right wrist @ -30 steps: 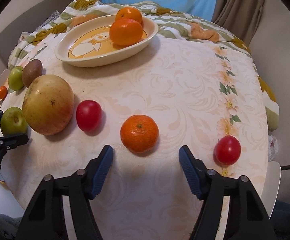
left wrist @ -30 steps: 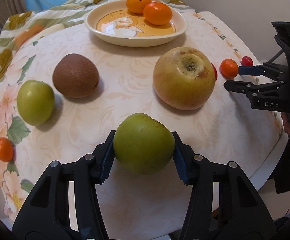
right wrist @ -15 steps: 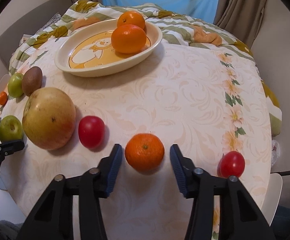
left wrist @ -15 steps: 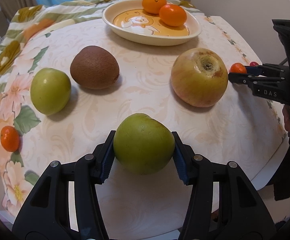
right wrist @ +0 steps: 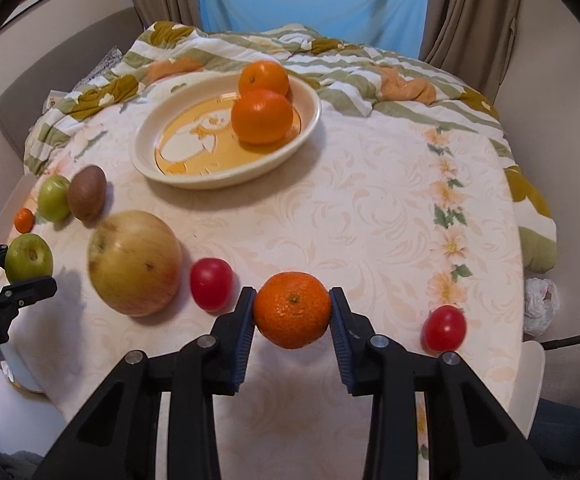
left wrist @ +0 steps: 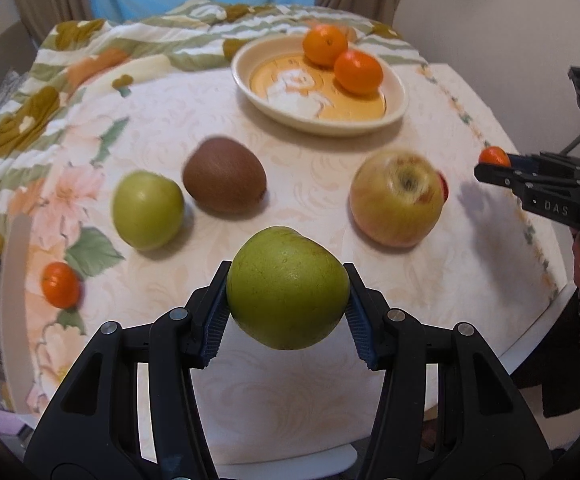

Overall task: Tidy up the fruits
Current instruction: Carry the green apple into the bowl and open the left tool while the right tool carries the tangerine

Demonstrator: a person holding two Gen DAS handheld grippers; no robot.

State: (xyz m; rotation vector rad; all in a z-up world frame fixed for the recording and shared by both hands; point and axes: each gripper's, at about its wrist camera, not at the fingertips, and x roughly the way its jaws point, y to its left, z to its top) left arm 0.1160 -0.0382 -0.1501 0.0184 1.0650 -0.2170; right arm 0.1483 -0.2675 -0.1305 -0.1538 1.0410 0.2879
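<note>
Your right gripper [right wrist: 292, 316] has just closed on the mandarin [right wrist: 292, 309], which sits squarely between its two blue pads [right wrist: 245, 330], clear of the cloth. Your left gripper [left wrist: 286, 304] is clamped on a green apple [left wrist: 287, 288], also lifted.

The likely trouble is slip: both fruits are round and smooth, each pinched only at its sides, so a quick swing or roll of the wrist could pop one out onto the table [right wrist: 370, 208].

Left of your right fingers a red tomato [right wrist: 211, 284] lies just beside, with the big yellow apple [right wrist: 135, 262] beyond it; another tomato [right wrist: 444, 328] lies to the right, near the table's edge, where a nudge would send it off.

Ahead of the right fingers the cloth is bare up to the plate [right wrist: 178, 176], whose near half is empty, two oranges [right wrist: 262, 116] at its far side.
</note>
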